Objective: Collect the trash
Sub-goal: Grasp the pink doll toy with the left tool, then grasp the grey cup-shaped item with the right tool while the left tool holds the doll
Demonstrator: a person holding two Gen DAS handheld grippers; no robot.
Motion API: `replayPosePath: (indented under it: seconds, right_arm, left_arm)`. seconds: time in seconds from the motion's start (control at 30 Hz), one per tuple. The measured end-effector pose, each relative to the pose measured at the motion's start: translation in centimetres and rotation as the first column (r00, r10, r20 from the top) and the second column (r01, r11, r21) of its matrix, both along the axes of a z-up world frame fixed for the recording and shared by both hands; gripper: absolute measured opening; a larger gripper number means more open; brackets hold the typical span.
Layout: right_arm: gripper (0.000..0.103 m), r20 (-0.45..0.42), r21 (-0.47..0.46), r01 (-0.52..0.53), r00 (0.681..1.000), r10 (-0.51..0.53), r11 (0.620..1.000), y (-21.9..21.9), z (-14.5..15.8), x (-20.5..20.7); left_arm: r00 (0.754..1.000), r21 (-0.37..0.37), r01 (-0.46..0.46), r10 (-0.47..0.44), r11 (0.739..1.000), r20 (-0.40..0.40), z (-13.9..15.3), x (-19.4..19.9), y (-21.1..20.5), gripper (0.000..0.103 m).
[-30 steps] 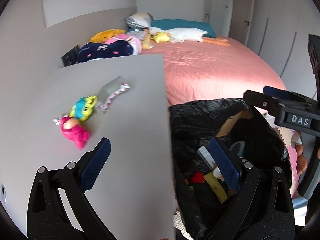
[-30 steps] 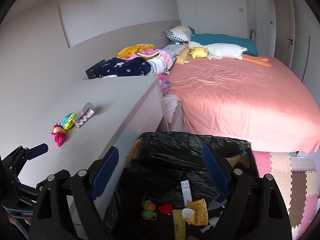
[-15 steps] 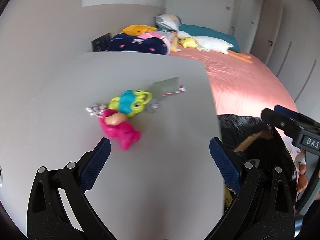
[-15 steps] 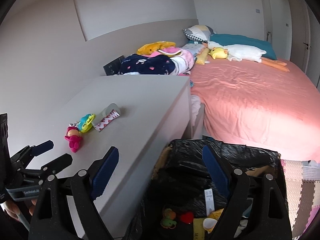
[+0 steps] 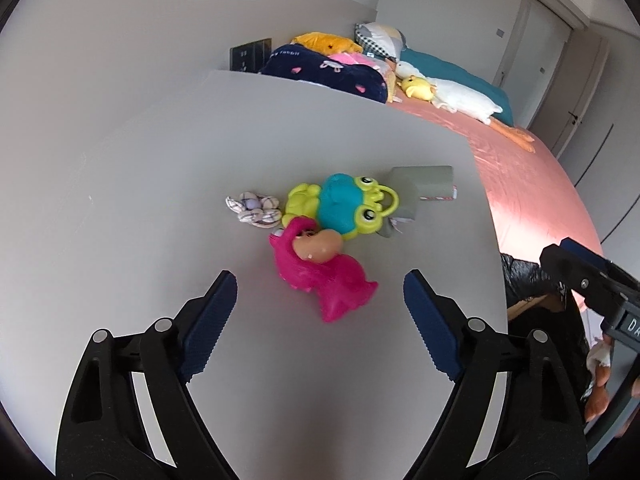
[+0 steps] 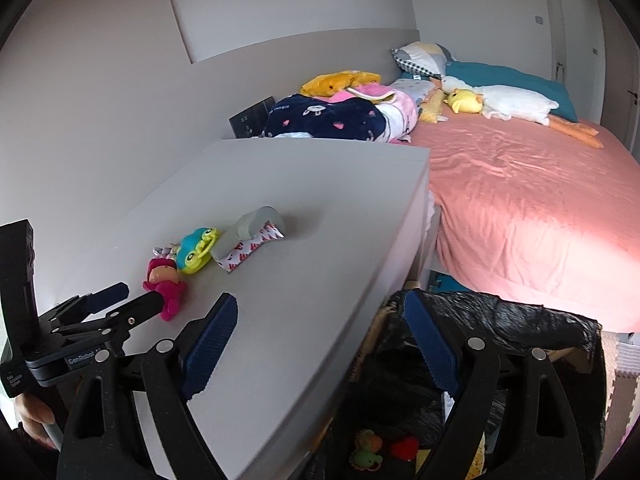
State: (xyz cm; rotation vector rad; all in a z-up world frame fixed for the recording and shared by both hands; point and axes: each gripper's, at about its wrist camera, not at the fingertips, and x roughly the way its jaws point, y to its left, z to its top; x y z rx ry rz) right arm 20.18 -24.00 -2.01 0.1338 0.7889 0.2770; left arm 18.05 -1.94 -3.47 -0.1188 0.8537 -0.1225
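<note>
pink doll (image 5: pixel 320 270) lies on the grey desk (image 5: pixel 160 200), touching the frog toy (image 5: pixel 340 208), with a wrapper (image 5: pixel 420 188) just beyond the frog. left gripper (image 5: pixel 320 304) hangs just short of the doll, jaws closing but pinching nothing; reach-to-pick step, i judge. next: straddle the doll, close. right gripper (image 6: pixel 320 340), jaws spread and empty, sits over the bin bag (image 6: pixel 520 320) beside the desk.

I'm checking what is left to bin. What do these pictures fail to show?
- Bin bag contents: right wrist view, mostly hidden by the right tongs and the bottom edge.
- Wrapper: left wrist view, near end behind the frog toy; print unreadable.
- Small checked bundle: too small to identify.
</note>
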Motion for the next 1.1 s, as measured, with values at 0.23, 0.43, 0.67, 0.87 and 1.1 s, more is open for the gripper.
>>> replayPosePath:
  seconds: [0.23, 0.43, 0.67, 0.87, 1.1]
  right_arm:
    - [0.086, -0.010, 0.000, -0.014, 1.000, 0.014, 1.000, 1.8, -0.5, 1.9]
    - [0.086, -0.022, -0.006, -0.044, 0.999, 0.044, 0.999, 3.5, -0.9, 3.8]
    - [0.086, -0.043, 0.014, -0.056, 0.997, 0.057, 0.998, 5.4, -1.6, 6.3]
    - [0.086, -0.081, 0.081, -0.020, 0.996, 0.027, 0.997, 5.8, -2.2, 8.3]
    - [0.067, -0.153, 0.159, 0.005, 0.988, 0.020, 0.987, 5.5, -3.4, 9.9]
  left_arm:
    - [0.999, -0.036, 0.002, -0.003, 0.999, -0.033, -0.8, 1.7, 0.7, 0.075]
    - [0.999, -0.063, 0.003, -0.006, 0.998, -0.049, -1.3, 2.5, 1.2, 0.065]
    - [0.999, -0.087, 0.011, -0.015, 0.996, -0.045, -1.6, 2.4, 1.3, 0.049]
    - [0.999, -0.094, 0.029, -0.033, 0.995, -0.043, -1.6, 2.2, 1.1, 0.049]
    - [0.998, -0.100, 0.039, -0.043, 0.994, -0.040, -1.4, 2.2, 1.0, 0.049]
